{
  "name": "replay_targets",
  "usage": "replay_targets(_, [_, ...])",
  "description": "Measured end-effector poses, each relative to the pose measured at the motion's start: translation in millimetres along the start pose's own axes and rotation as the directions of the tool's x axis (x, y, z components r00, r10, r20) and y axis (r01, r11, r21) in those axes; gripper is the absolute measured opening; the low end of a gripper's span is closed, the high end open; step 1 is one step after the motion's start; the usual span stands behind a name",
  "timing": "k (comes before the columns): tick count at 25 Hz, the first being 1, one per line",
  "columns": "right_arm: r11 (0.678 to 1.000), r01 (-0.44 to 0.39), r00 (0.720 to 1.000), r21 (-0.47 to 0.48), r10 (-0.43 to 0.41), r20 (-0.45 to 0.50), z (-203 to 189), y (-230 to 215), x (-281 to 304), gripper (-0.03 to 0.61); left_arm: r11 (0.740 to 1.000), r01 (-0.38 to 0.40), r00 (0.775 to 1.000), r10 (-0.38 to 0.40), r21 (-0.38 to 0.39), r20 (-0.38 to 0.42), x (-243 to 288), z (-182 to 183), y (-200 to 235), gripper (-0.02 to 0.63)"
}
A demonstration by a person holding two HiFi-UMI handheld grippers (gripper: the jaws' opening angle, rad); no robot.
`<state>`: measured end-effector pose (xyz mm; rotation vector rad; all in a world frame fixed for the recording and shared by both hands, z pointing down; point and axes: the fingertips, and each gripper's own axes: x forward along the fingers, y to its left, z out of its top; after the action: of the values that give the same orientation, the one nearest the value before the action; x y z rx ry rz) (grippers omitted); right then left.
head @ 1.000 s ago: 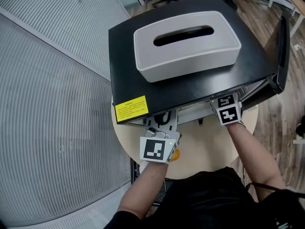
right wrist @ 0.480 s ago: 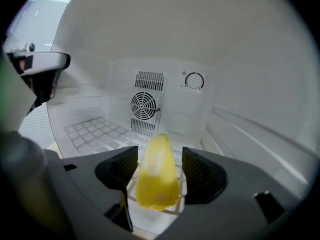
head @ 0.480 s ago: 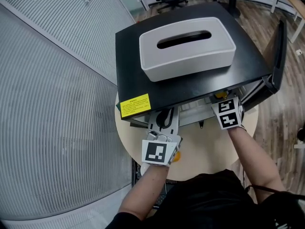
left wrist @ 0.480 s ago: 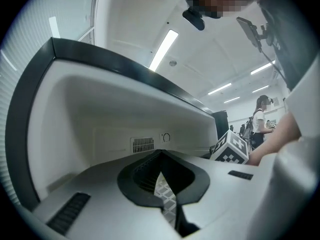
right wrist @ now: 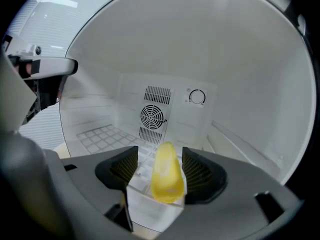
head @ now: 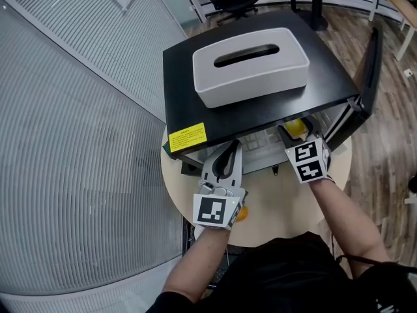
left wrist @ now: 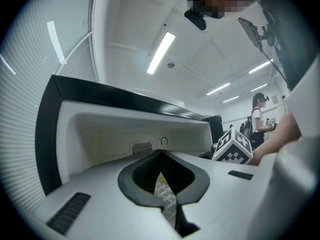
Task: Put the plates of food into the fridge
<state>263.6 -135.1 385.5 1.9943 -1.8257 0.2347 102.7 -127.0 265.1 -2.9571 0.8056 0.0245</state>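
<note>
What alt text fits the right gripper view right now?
The right gripper holds a white plate carrying a yellow piece of food between its jaws, pointed into the white-walled fridge. A fan vent and a dial sit at its back, with a gridded shelf lower left.

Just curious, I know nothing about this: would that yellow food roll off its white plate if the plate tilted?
Likely. The yellow food looks rounded, tapered and glossy, so it may roll or slide. The white plate looks flat, with no raised rim showing to stop it. Being small, it is probably light.
</note>
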Motion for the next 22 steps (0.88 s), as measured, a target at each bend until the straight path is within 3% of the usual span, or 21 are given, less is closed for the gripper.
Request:
replay_targets(7, [1.000, 0.004, 0.998, 0.002, -0.004, 0.056, 14, 6, -26, 0.266, 1.000, -0.009, 1.000, 0.009, 0.011, 0.016, -24, 10, -4, 0.005])
replay_targets(15, [0.999, 0.018, 0.982, 0.029, -0.023, 0.185, 30, 8, -67, 0.265, 0.999, -0.050, 0.998, 0.049, 0.013, 0.025, -58, 14, 2, 0.005])
replay_targets(22, [0.996, -0.065, 0.936, 0.060, 0.040, 0.349, 34, 19, -107, 0.265, 0.997, -0.070, 0.997, 0.069, 0.013, 0.028, -78, 11, -1, 0.005])
